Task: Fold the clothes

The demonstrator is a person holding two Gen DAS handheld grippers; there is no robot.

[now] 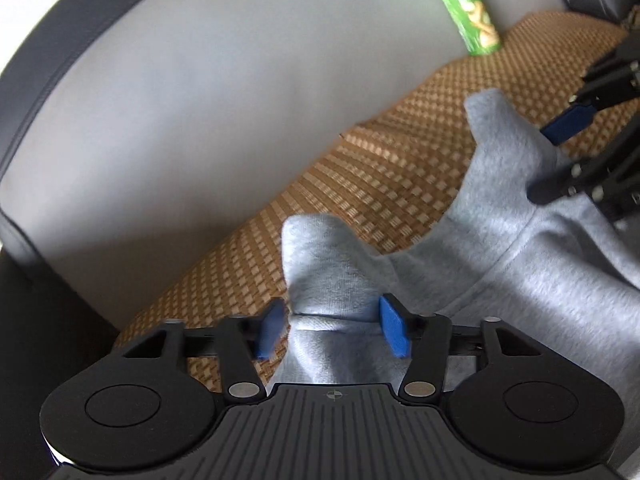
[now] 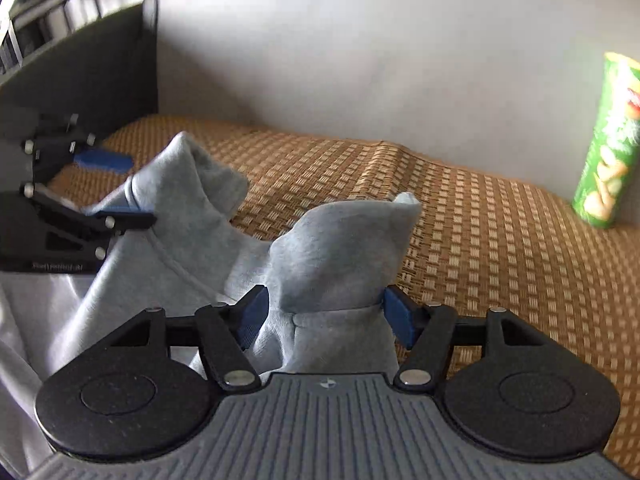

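Observation:
A grey fleece garment (image 1: 520, 264) hangs between both grippers above a woven brown mat (image 1: 380, 184). My left gripper (image 1: 334, 330) is shut on a bunched corner of the garment, which sticks up between its blue pads. My right gripper (image 2: 326, 314) is shut on another bunched corner of the same garment (image 2: 340, 252). Each gripper shows in the other's view: the right one at the right edge (image 1: 560, 160), the left one at the left edge (image 2: 120, 188), both pinching cloth. The garment's lower part is hidden below the grippers.
A green snack can (image 2: 608, 148) stands on the mat (image 2: 480, 240) by the light grey sofa backrest (image 2: 360, 60); it also shows in the left wrist view (image 1: 468, 8). A dark armrest (image 2: 88, 68) is at the left.

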